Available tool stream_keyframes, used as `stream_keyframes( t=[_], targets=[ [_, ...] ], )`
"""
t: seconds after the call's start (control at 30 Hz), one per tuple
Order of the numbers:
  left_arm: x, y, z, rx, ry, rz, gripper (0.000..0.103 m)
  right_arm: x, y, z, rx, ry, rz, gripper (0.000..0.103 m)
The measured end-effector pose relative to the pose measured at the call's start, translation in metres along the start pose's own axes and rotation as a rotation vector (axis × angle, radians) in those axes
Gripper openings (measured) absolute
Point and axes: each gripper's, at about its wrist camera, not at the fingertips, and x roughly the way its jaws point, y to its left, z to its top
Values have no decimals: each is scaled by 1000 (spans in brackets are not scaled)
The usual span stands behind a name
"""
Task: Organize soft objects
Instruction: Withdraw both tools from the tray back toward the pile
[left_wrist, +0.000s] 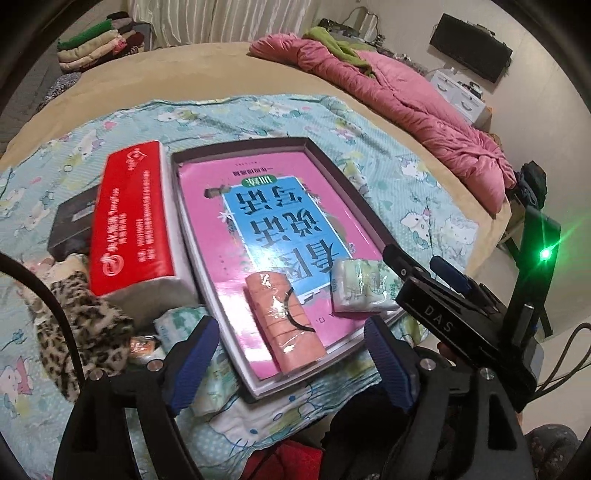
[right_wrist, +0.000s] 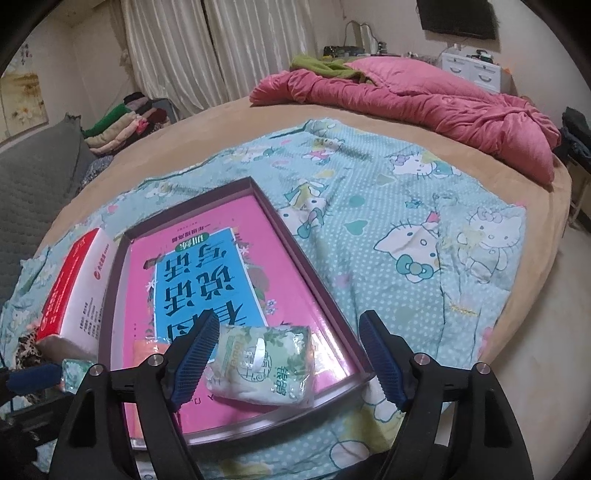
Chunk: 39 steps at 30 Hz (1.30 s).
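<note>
A round bed (right_wrist: 369, 110) with a tan cover carries a light blue cartoon-cat printed sheet (right_wrist: 424, 229), and both grippers hang over it. Beyond the jaws at the bed's far edge lies a crumpled pink quilt (right_wrist: 424, 99). On the sheet sits a shallow dark-rimmed rectangular box lid (left_wrist: 343, 177) with a pink and blue book (left_wrist: 266, 206) flat inside it. Just left of the lid, ahead of the left jaws, stands a red and white tissue pack (left_wrist: 129, 221); a leopard-print cloth (left_wrist: 81, 325) lies crumpled beside the left jaw. The left gripper (left_wrist: 291, 363) stands released, with a peach plastic-wrapped tissue packet (left_wrist: 284, 321) lying on the book just ahead of the gap, touched by neither pad. The right gripper (right_wrist: 288, 363) is also spread open; a green and white soft tissue packet (right_wrist: 262, 365) rests on the book between its jaws, close to the left pad, with a clear gap to the right one.
</note>
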Motion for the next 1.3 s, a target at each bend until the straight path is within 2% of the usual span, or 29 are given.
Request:
stream_keyframes(
  t=[0.23,0.37,0.57,0.87,1.3],
  targets=[
    [-20,13,-1,-29,-31,10,82,-12,2,3,-17,-51,-21,80],
    [-29,19,-2,-38,-47,23,86,-20,6,5,-30,-62,-24,80],
    [-42,27,-2,-48,-80,65,87,-37,20,10,-64,-93,-35,80],
    [-61,41,-7,-49,-115,130,87,-61,46,16,-108,-118,-12,80],
    [-86,64,-12,-93,-133,138,87,-90,76,26,-157,-143,62,80]
  ],
)
